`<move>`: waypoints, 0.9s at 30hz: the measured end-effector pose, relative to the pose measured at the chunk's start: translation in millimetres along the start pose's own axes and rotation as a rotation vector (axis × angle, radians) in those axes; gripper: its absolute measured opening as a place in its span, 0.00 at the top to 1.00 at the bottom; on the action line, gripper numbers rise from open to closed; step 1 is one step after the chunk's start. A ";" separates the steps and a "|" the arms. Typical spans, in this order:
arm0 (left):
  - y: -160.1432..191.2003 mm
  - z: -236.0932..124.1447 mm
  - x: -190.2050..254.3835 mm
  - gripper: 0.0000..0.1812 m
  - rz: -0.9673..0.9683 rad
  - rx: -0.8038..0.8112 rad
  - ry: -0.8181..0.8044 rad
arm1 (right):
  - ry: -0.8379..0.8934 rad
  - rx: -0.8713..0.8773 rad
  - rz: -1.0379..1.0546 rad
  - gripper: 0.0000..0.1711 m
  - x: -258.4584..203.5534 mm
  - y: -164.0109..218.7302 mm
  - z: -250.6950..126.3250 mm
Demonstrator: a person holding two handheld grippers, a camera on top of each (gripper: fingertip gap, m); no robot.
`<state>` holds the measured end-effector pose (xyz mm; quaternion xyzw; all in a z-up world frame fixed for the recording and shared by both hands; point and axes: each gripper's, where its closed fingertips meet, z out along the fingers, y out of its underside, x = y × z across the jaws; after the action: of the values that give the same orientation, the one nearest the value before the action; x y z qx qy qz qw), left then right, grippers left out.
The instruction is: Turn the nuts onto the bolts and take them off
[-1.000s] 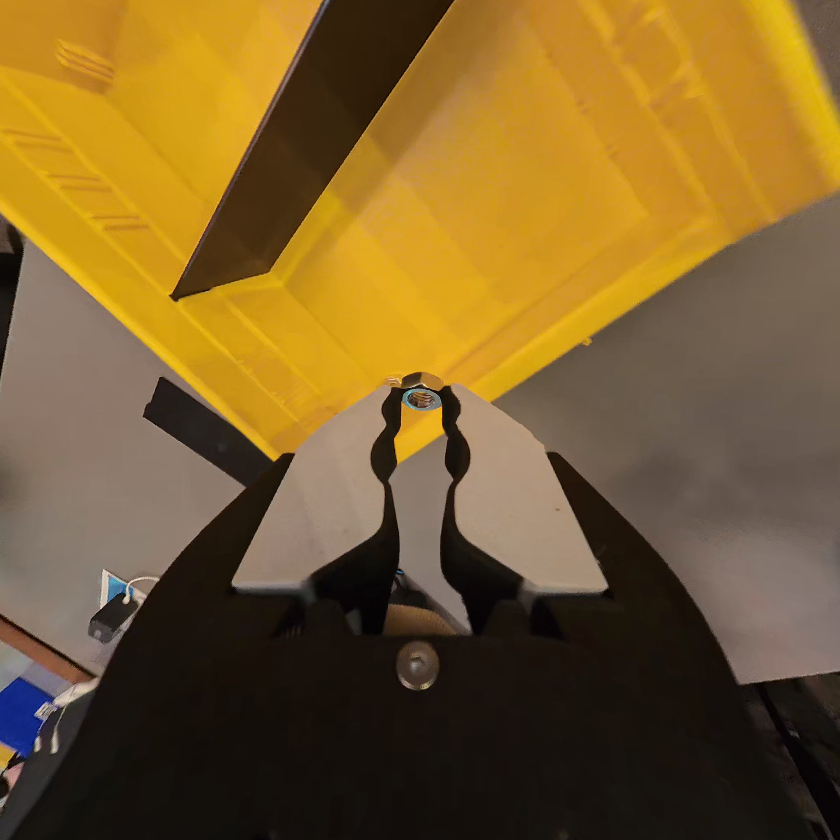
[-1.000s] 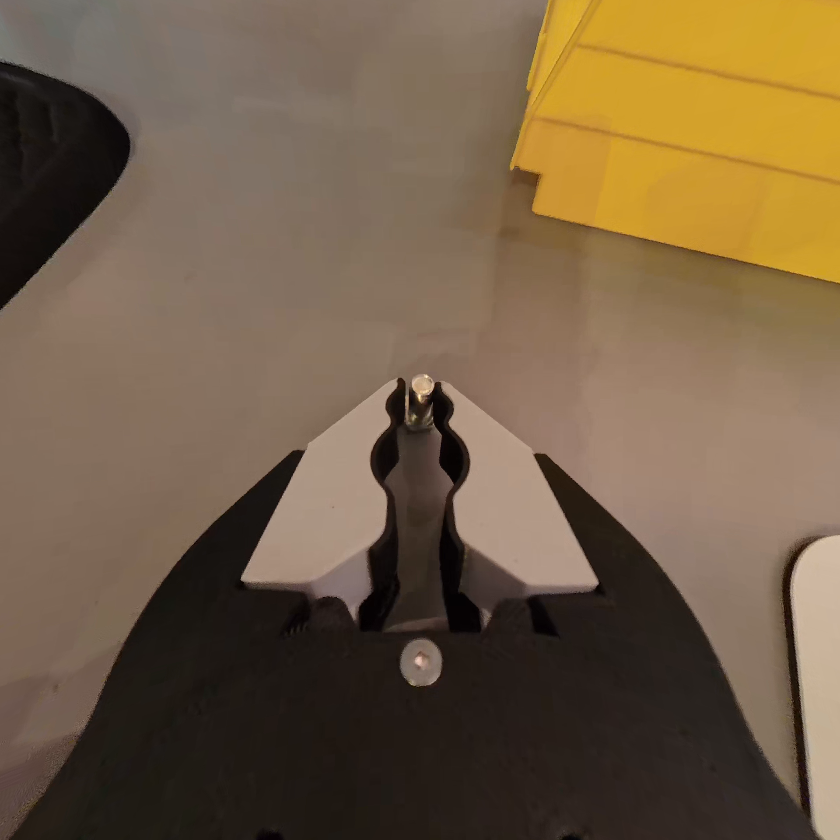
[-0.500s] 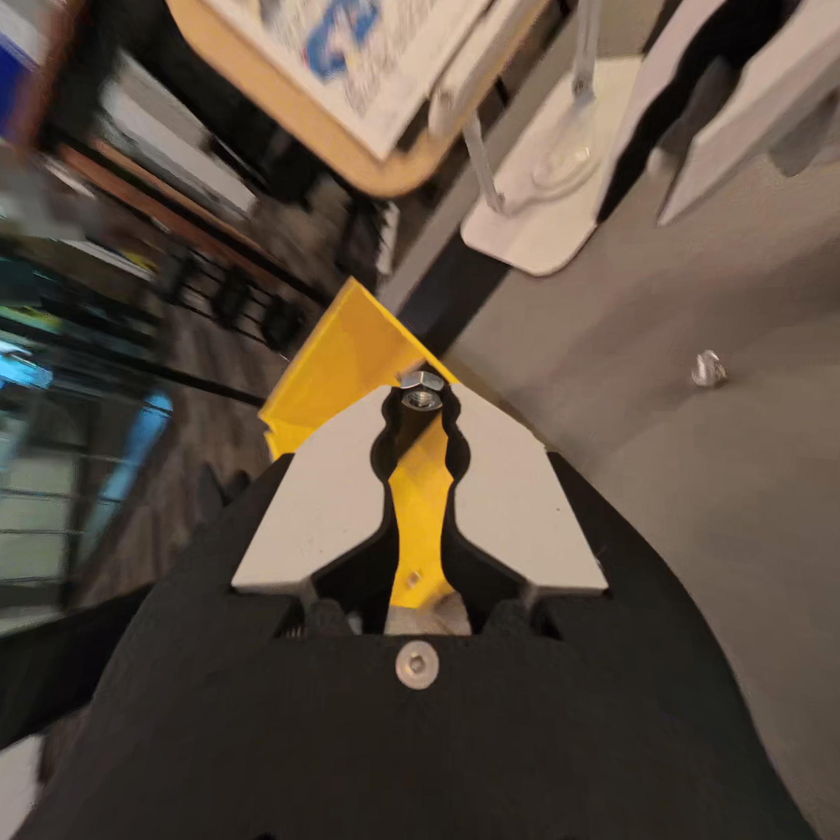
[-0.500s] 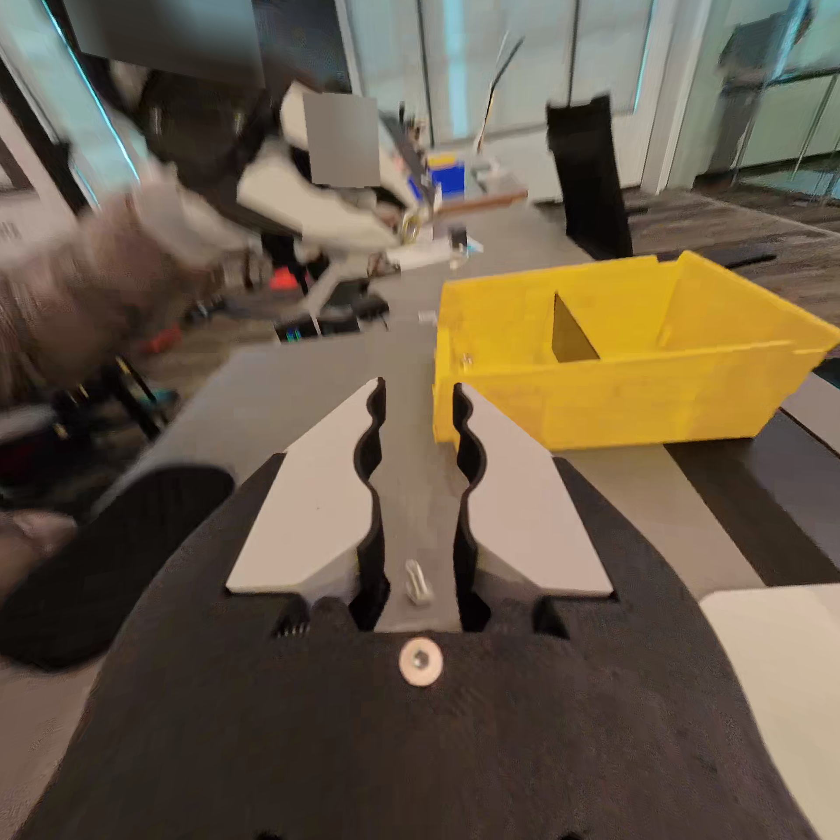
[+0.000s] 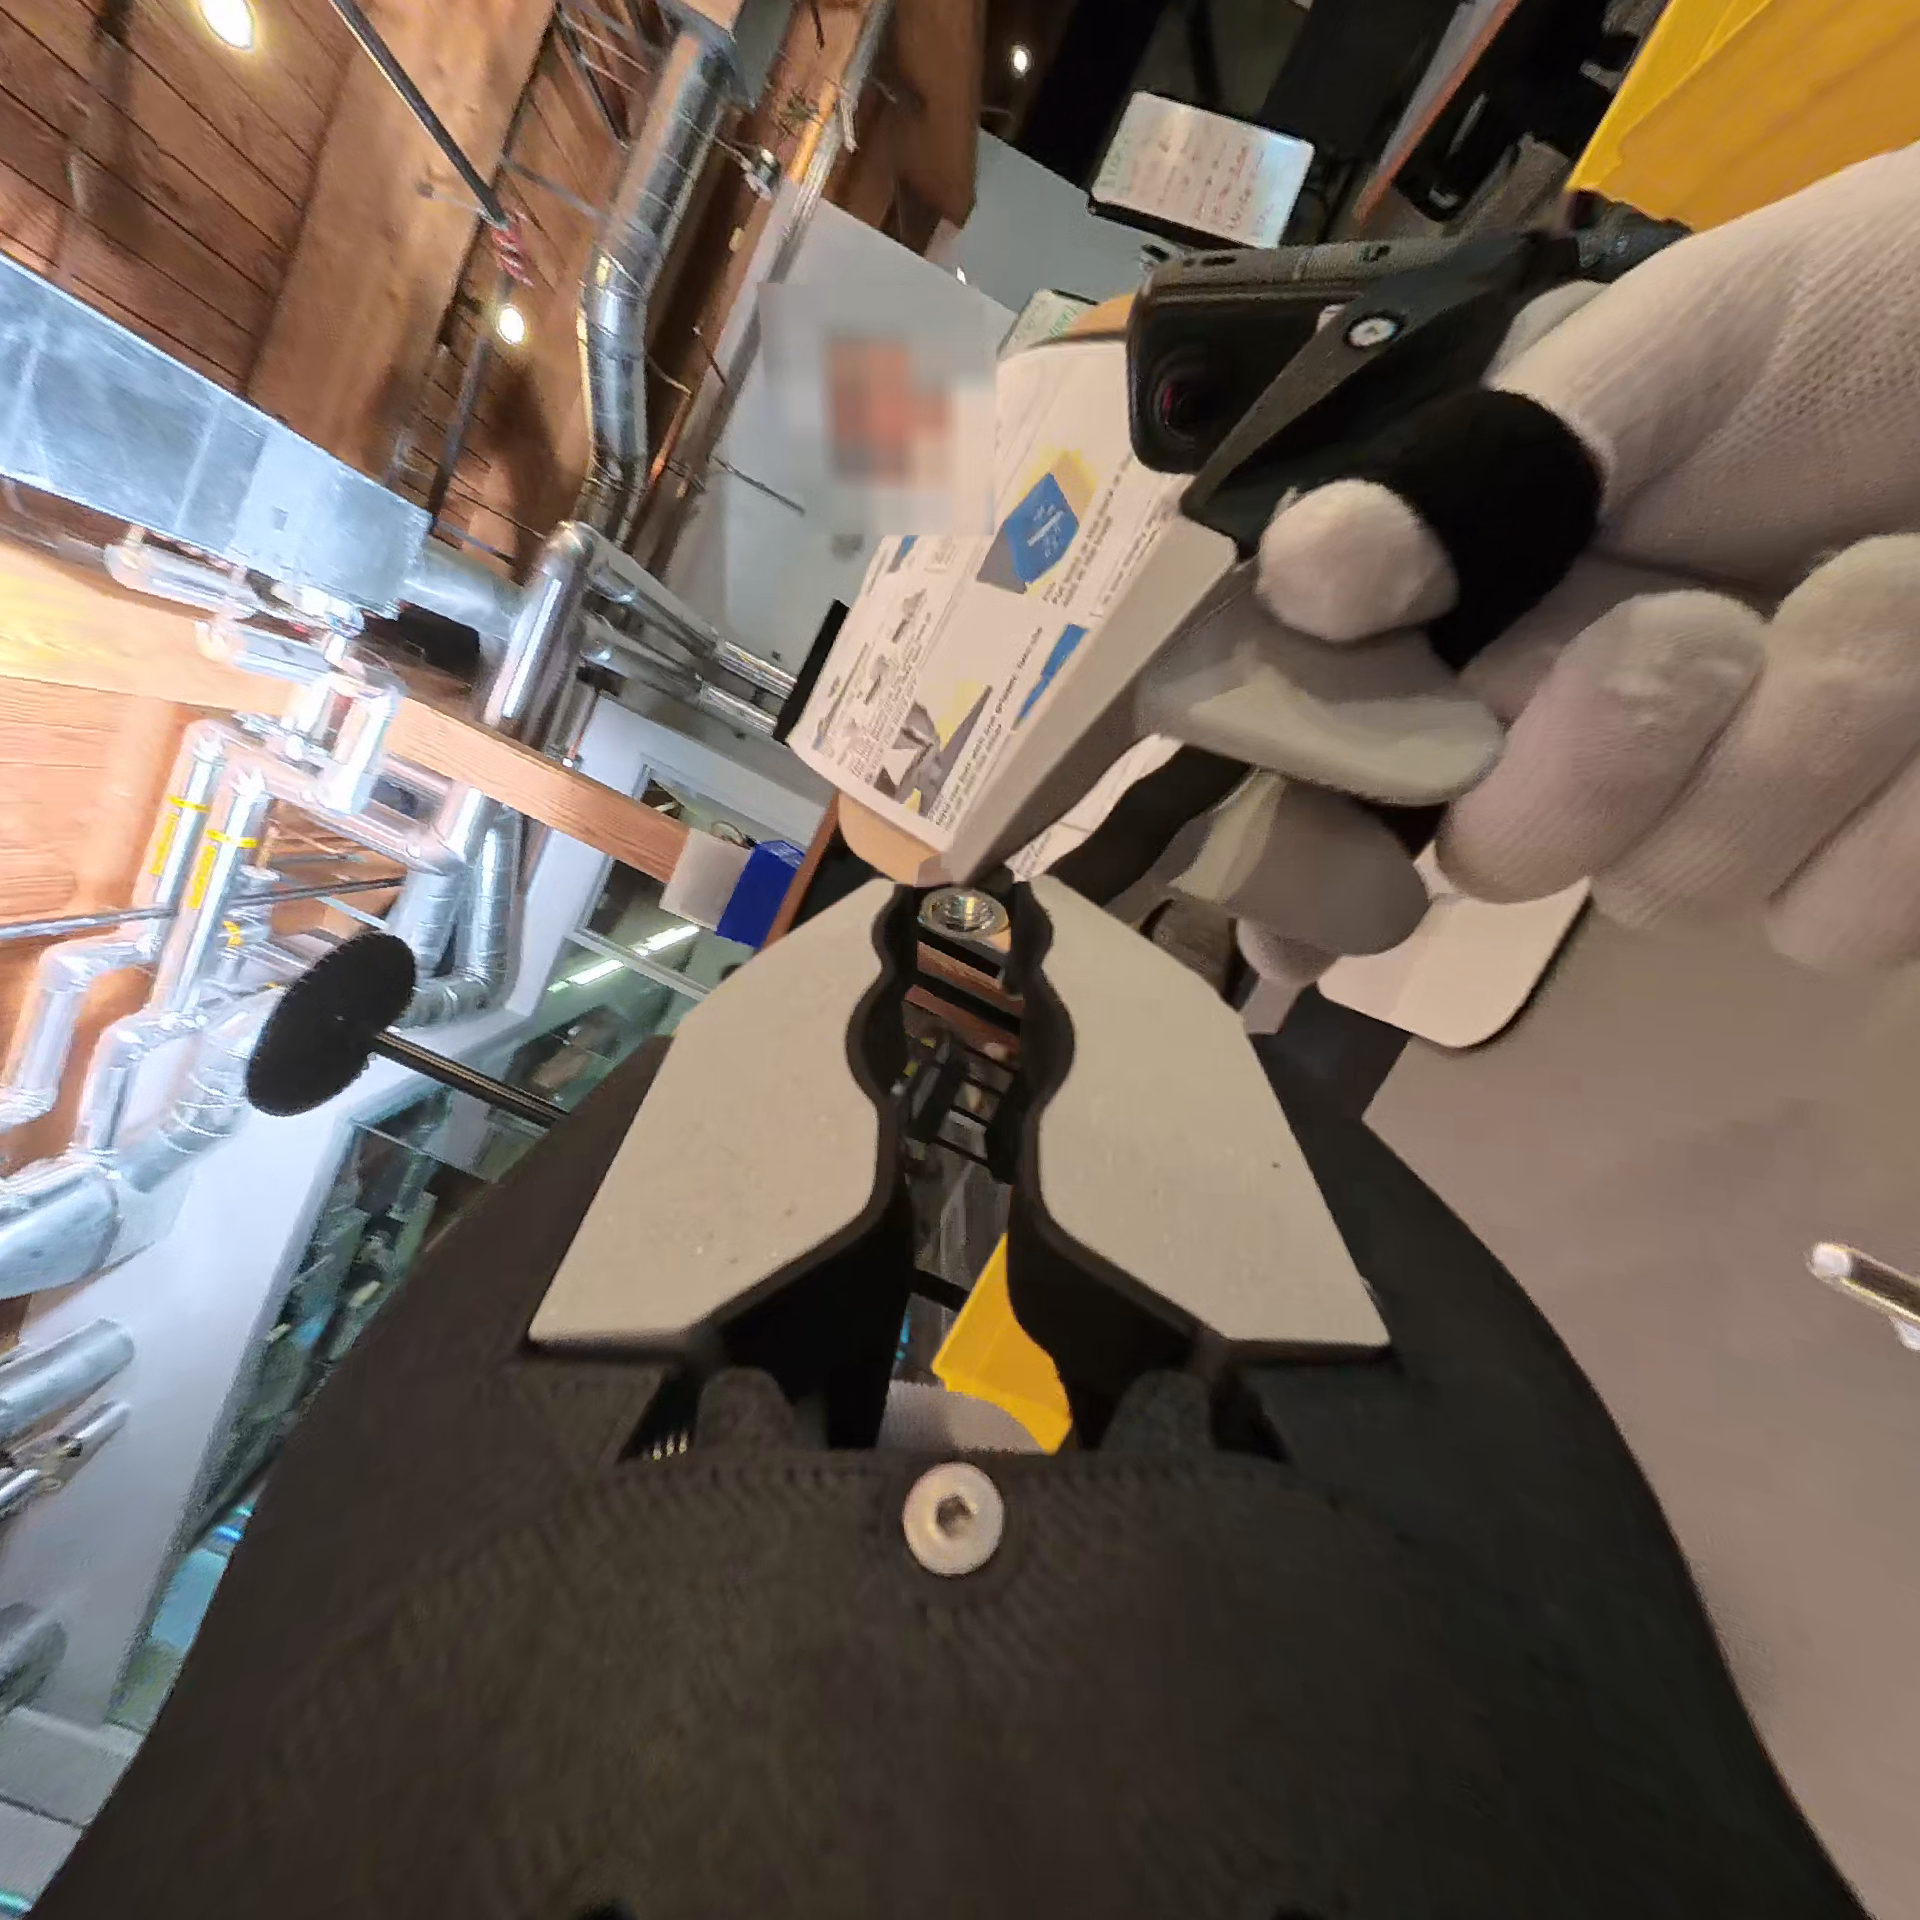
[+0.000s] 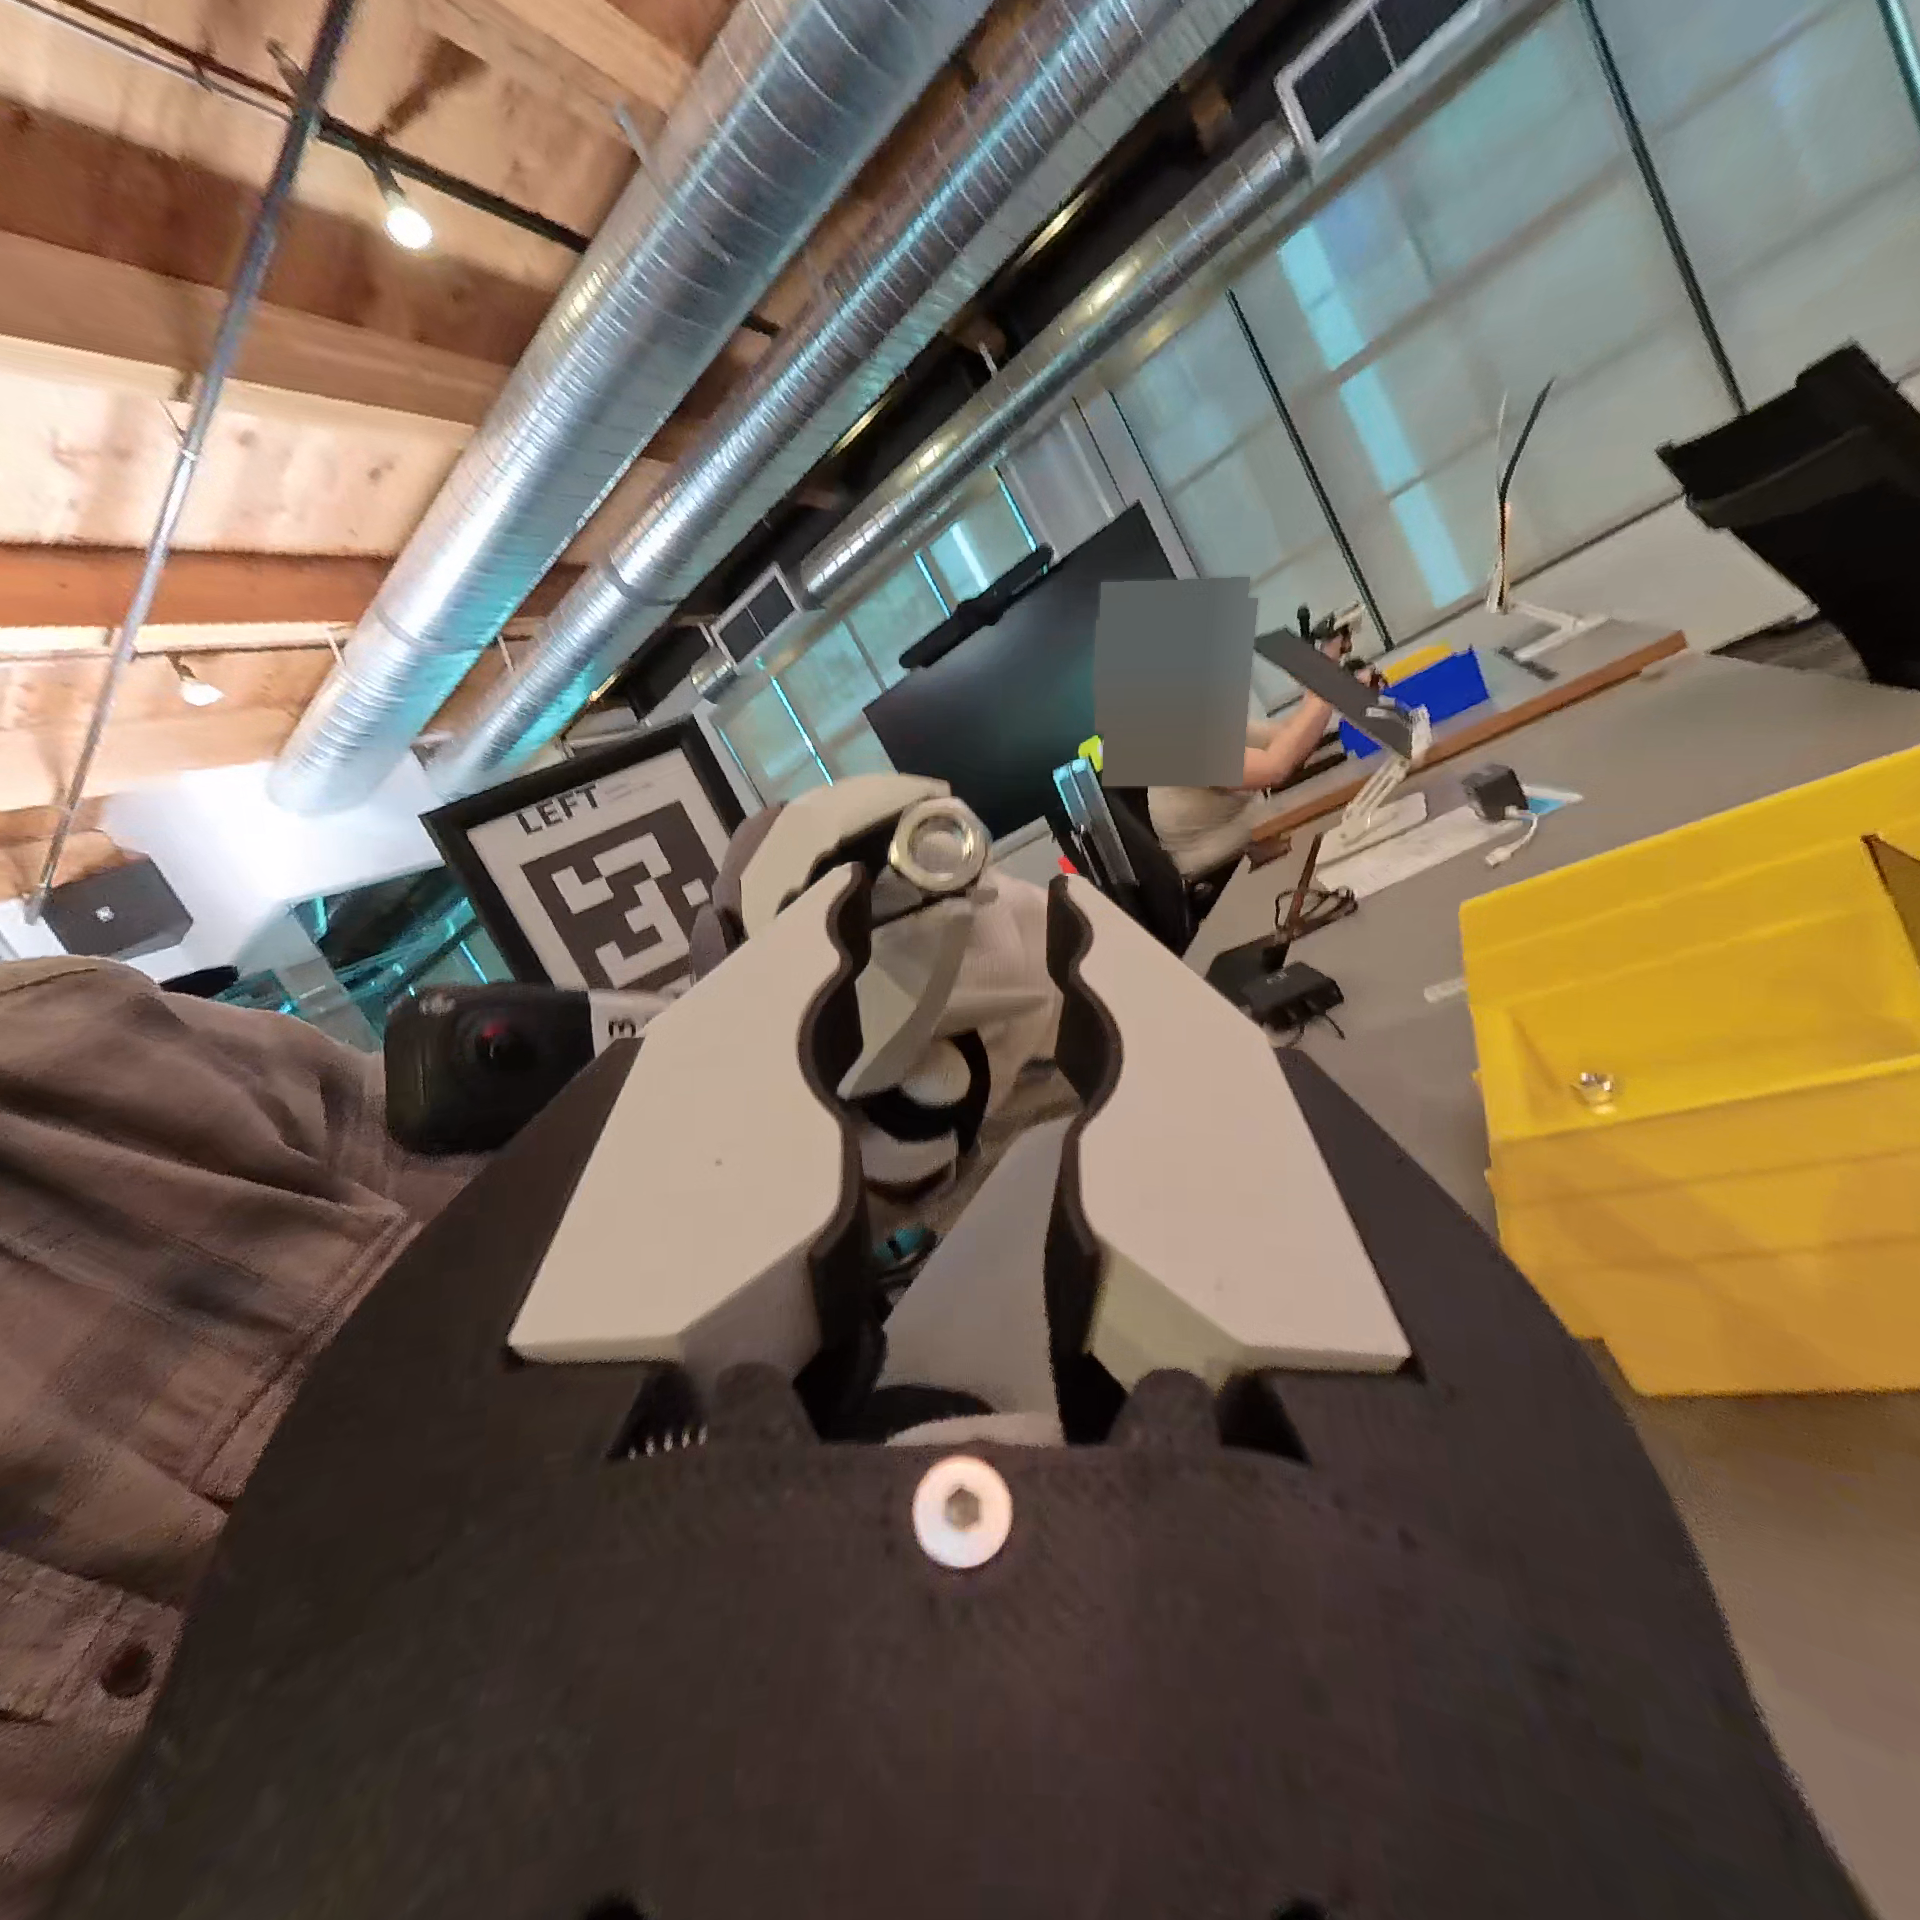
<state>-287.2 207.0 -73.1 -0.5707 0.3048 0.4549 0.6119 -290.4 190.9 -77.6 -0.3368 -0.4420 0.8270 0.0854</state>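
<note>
My left gripper [image 5: 961, 920] is shut on a silver hex nut [image 5: 961, 914] at its fingertips, held up in the air. In the right wrist view the same nut [image 6: 940, 842] shows just beyond my right gripper [image 6: 956, 883], which is open and empty with its jaws well apart. In the left wrist view a grey finger [image 5: 1101, 717] of the right gripper, held by a white-gloved hand [image 5: 1714, 644], points at the nut and nearly touches it. A silver bolt [image 5: 1870, 1288] lies on the grey table [image 5: 1662, 1143].
A yellow bin [image 6: 1714, 1195] stands on the table at the right, with a loose nut [image 6: 1595, 1088] on its inner ledge. A white base plate [image 5: 1455, 987] and an instruction card [image 5: 987, 665] are behind the grippers. A grey sleeve [image 6: 156, 1247] is at the left. Only a small space, under 4 cm, lies between the two pairs of fingers.
The right gripper let go of the bolt onto the table, opened and lifted. The left gripper swung away from the yellow bin, nut still held, and now faces the right gripper.
</note>
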 end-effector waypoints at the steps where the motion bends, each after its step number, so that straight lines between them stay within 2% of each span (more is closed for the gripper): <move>1: -3.6 -0.5 1.1 0.90 0.013 0.017 -0.022 | -0.004 0.029 -0.003 0.83 -1.4 -3.4 0.3; 3: -4.3 0.1 0.5 0.90 -0.008 0.013 -0.060 | -0.037 0.045 0.001 0.90 -7.7 -4.5 2.0; 11: -5.5 -0.8 0.0 0.90 -0.040 0.040 -0.094 | -0.014 0.030 -0.058 0.90 -8.8 -4.0 2.4; 12: -5.6 -2.3 1.3 0.89 -0.036 0.046 -0.081 | -0.010 0.012 -0.078 0.90 -8.9 -2.5 1.9; 15: -9.4 -13.5 -0.8 0.73 -0.033 0.090 -0.034 | -0.025 -0.086 -0.132 0.90 -15.1 4.9 -0.5; 17: -14.5 -22.0 -0.2 0.71 -0.004 0.105 0.040 | -0.061 -0.192 -0.144 0.91 -22.4 16.0 -3.9; 24: -30.0 -41.2 35.3 0.86 0.257 0.114 0.326 | -0.176 -0.414 -0.090 0.90 -43.8 46.0 -15.8; 27: -33.8 -42.6 40.9 0.91 0.300 0.122 0.336 | -0.193 -0.449 -0.057 0.90 -46.1 52.9 -16.4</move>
<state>-234.0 176.2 -102.3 -0.5486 0.5108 0.4203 0.5113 -236.8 150.2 -103.4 -0.2544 -0.6301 0.7336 -0.0108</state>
